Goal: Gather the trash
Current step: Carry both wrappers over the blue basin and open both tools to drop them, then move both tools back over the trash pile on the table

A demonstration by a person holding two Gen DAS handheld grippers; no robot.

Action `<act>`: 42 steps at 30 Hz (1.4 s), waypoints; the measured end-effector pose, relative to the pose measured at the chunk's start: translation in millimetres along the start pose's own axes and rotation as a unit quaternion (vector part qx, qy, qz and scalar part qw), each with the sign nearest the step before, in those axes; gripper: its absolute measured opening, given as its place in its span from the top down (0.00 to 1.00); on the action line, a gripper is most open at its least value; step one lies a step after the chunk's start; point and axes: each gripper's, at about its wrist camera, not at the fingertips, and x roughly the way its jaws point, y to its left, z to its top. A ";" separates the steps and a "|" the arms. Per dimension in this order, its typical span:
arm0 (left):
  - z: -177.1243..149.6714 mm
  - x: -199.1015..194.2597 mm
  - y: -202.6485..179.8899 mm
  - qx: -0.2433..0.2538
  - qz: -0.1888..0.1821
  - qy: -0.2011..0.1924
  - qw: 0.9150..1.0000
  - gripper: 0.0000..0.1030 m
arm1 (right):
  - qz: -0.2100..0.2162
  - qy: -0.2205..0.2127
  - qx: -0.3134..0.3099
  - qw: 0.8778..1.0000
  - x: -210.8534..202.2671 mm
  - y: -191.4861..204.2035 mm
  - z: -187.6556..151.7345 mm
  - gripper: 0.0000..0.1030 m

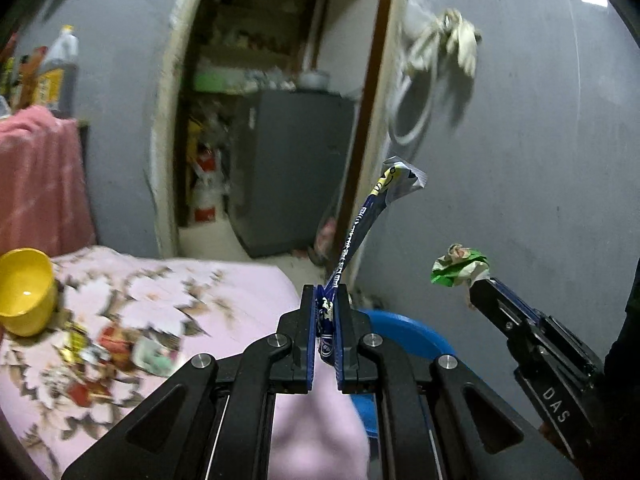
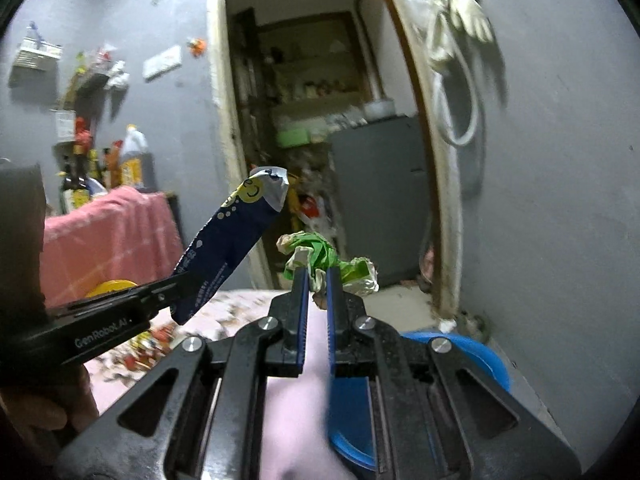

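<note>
My left gripper [image 1: 325,304] is clamped on a blue wrapper [image 1: 362,220], whose long strip stands up and away from the jaws, leaning right. My right gripper [image 2: 317,280] is pinched tight on a crumpled green wrapper [image 2: 320,254], bunched right at the fingertips. Just below and ahead of both, I've got the blue bin [image 2: 472,354], its rim peeking out lower right, nearer my right hand. So the drop looks like it goes down and right. More scraps [image 1: 108,344] sit back on the flowered bedspread [image 1: 224,288], beside a yellow bowl [image 1: 24,292].
</note>
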 end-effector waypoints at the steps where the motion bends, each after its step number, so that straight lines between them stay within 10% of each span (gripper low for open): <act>1: -1.2 6.8 -2.4 0.000 -0.003 0.009 1.000 0.95 | -0.004 0.008 0.005 1.000 3.4 -6.4 -3.5 0.84; 17: -31.8 96.0 -11.7 0.007 -0.012 0.135 0.991 0.83 | -0.035 0.121 0.060 0.990 57.0 -63.3 -51.7 0.81; 23: -39.9 101.8 -8.4 0.004 -0.007 0.142 0.990 0.69 | -0.038 0.148 0.067 0.986 69.2 -70.8 -63.8 0.62; 42: -29.3 56.9 7.7 -0.009 0.008 0.103 0.995 0.69 | -0.036 0.113 0.054 0.992 45.1 -47.1 -34.3 0.61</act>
